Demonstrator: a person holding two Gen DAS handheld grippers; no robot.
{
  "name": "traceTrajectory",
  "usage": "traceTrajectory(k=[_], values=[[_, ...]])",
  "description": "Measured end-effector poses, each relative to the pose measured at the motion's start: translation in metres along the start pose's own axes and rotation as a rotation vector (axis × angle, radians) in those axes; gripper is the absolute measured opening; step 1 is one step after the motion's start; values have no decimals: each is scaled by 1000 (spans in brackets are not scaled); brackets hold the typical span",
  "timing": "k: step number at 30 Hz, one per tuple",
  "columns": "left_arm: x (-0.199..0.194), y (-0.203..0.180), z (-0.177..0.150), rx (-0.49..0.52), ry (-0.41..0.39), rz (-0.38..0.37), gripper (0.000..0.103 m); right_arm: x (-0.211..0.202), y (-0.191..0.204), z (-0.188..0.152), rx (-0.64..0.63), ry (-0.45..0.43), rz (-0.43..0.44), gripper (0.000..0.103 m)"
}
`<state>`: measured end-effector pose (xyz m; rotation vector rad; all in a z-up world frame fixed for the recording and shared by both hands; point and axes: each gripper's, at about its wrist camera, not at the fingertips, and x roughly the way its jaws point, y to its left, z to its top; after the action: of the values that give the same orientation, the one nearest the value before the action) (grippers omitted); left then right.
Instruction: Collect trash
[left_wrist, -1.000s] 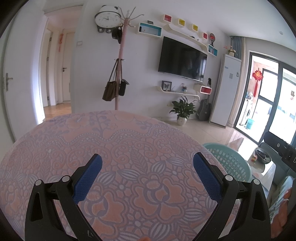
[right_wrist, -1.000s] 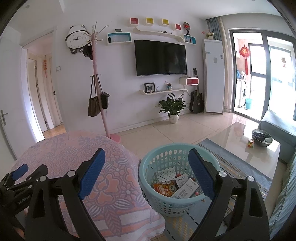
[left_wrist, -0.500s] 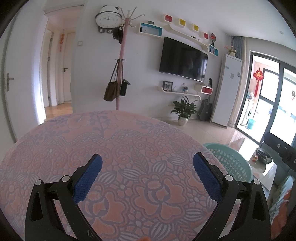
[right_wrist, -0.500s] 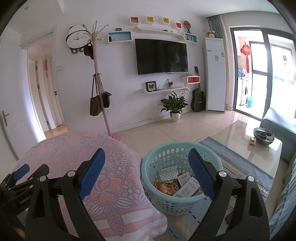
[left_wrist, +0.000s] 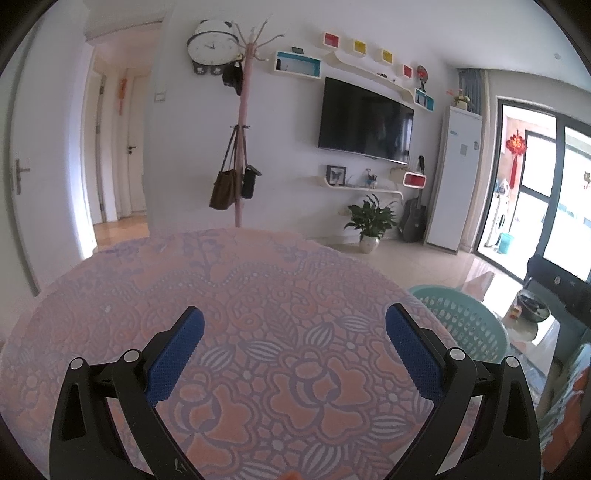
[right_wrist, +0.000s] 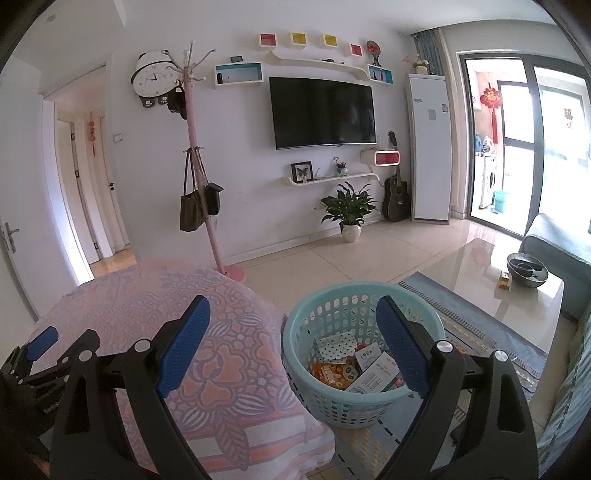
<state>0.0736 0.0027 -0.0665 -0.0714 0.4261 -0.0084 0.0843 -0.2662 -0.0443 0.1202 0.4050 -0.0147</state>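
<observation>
We hold the left gripper (left_wrist: 293, 326) over the round table, above its pink and lilac flowered cloth (left_wrist: 258, 295). Its two blue-padded fingers (left_wrist: 173, 360) stand wide apart with only bare cloth showing between them; nothing is gripped. From this side the turquoise basket (left_wrist: 465, 321) peeks out past the table's right edge, just beyond the right-hand finger.

Our right gripper (right_wrist: 291, 332) also has its jaws spread wide and carries nothing. It points forward and somewhat downward, straddling the table's edge: its left finger (right_wrist: 183, 347) lies over the cloth, while its right finger (right_wrist: 402, 350) hangs in front of the basket's opening (right_wrist: 332, 295). The basket stands on the floor just beside the table, partly on a blue-grey rug (right_wrist: 476, 314).

The trash (right_wrist: 354, 363) lies inside the basket at its bottom: an orange printed packet, a dotted wrapper and white cartons with print, piled together. It sits below and beyond the right gripper's right finger, not touching either pad. We see no loose piece of trash on the visible stretch of cloth.

In the right wrist view the left gripper shows at the lower left, low over the cloth, with one blue tip (right_wrist: 42, 341) raised clear of the cloth.
</observation>
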Motion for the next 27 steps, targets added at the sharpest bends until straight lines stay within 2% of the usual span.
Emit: traceTrajectory(k=[3, 10, 20, 27], values=[[-7, -5, 4, 29, -3, 17, 95, -1, 2, 4, -29, 5, -43, 87], [-36, -10, 16, 57, -31, 32, 95, -6, 0, 9, -22, 17, -47, 87], [-75, -20, 24, 53, -38, 70, 95, -20, -3, 23, 2, 20, -6, 87], [-104, -25, 32, 43, -74, 96, 95, -33, -9, 25, 22, 17, 30, 87]])
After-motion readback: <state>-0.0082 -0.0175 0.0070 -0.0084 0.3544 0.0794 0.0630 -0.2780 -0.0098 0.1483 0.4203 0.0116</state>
